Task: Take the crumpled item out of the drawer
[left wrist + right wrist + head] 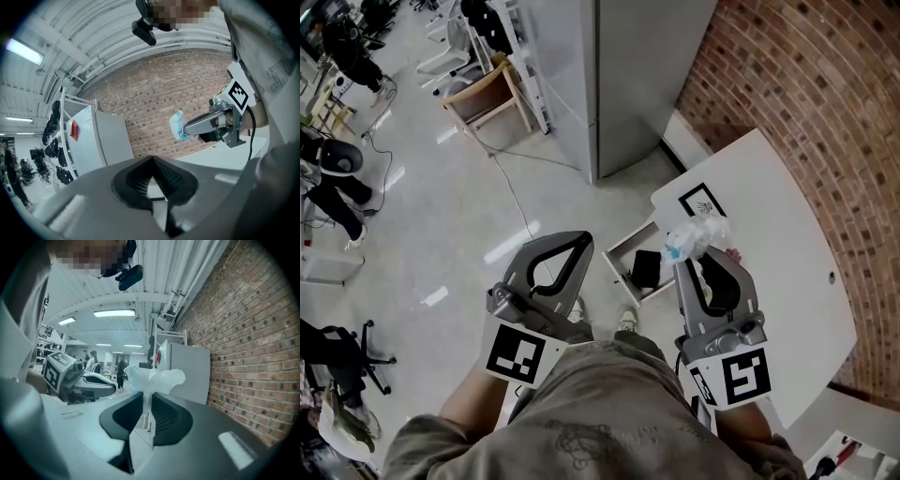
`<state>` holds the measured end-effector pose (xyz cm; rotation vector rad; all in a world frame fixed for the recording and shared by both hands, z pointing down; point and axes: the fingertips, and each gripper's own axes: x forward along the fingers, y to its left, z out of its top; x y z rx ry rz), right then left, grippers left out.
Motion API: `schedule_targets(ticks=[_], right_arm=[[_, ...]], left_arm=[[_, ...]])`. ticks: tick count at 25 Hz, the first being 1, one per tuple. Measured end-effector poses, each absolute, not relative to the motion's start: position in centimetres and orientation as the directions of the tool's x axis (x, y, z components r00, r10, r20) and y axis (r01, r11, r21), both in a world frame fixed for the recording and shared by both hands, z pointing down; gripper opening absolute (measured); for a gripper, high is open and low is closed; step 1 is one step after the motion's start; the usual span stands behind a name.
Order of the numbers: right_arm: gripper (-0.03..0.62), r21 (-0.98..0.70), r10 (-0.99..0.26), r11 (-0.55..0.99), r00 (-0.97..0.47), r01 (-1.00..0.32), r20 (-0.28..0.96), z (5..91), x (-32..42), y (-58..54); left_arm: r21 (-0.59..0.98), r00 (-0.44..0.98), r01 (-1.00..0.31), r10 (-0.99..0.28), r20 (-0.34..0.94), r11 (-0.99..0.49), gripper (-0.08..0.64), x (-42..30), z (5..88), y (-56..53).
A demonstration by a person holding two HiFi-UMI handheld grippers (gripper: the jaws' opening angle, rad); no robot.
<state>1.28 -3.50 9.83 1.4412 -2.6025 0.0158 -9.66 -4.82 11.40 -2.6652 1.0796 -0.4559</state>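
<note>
Open floor (pixel 469 216) left of the drawer (pixel 621 255); white table (pixel 787 253) and brick wall (pixel 825 84) close on its right.

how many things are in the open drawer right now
1: a black object lies in the drawer, near its middle. The right gripper, shut on the crumpled item, covers the drawer's right end, so more may be hidden.

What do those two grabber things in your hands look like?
Both are grey, with black ribbed tongs that curve into a teardrop-shaped loop. The left gripper and the right gripper each carry a white cube printed with black square markers. A thin black cable runs off the right one. The person wears a greyish-brown shirt.
</note>
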Motion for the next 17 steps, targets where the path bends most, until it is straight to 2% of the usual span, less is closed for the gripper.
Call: schedule_targets(ticks=[17], right_arm=[[0.084,0.055,-0.846,0.526,-0.515,-0.849,0.142,10.0,0.1,-4.6]], left_arm=[[-0.304,0.654,-0.673,-0.734,0.180,-0.674,0.000,-11.9,11.0,-6.3]])
